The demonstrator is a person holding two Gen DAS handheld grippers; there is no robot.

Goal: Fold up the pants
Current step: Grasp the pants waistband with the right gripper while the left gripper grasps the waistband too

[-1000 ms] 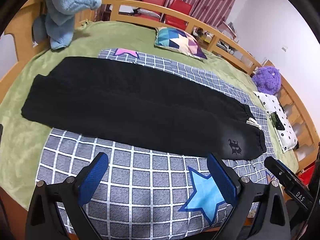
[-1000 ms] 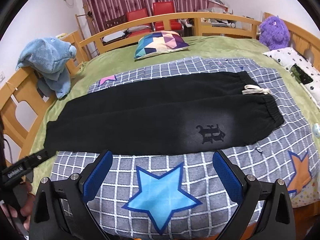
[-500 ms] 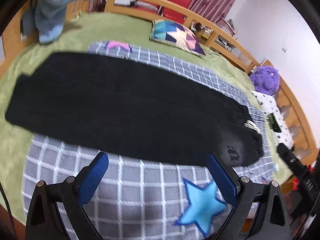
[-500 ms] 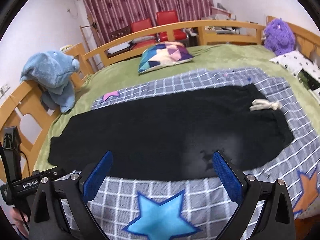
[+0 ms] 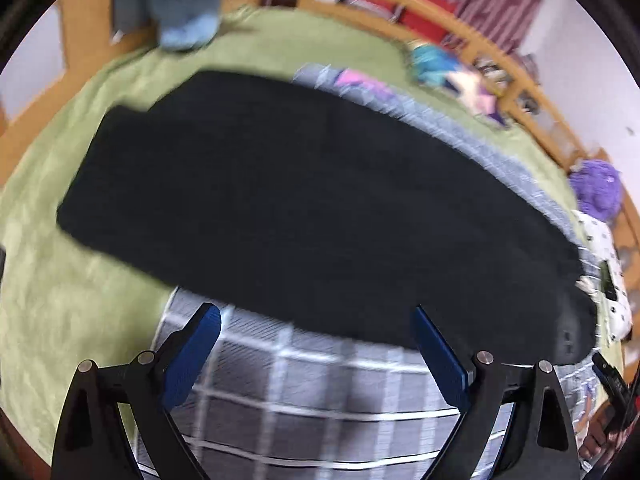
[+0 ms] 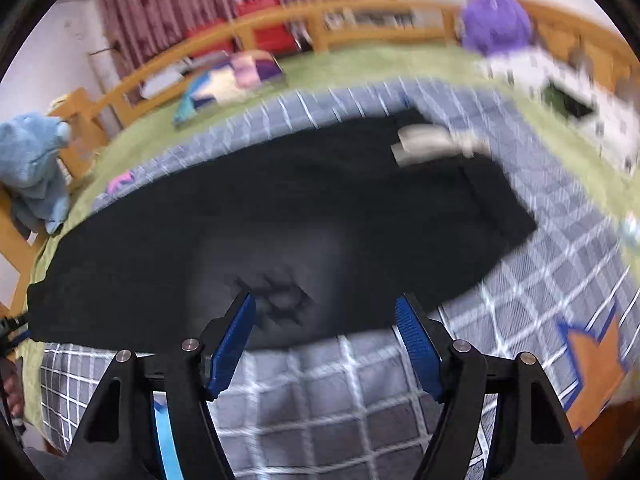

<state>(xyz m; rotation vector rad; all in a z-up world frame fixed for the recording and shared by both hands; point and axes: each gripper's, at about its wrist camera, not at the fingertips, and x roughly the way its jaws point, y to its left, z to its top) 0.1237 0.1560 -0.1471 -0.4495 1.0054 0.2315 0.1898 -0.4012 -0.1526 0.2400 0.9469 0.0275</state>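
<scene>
Both grippers have descended to the near edge of the pants (image 5: 320,208); grasp judged imminent. Left gripper (image 5: 316,344) wide open, empty; right gripper (image 6: 324,332) has just been closing partway, nothing held.

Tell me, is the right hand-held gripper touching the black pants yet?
Cannot tell. In the blurred right wrist view the right hand-held gripper has its blue fingertips overlapping the near edge of the black fleece pants, jaws closing but still wide, with neither contact nor gap plain.
</scene>
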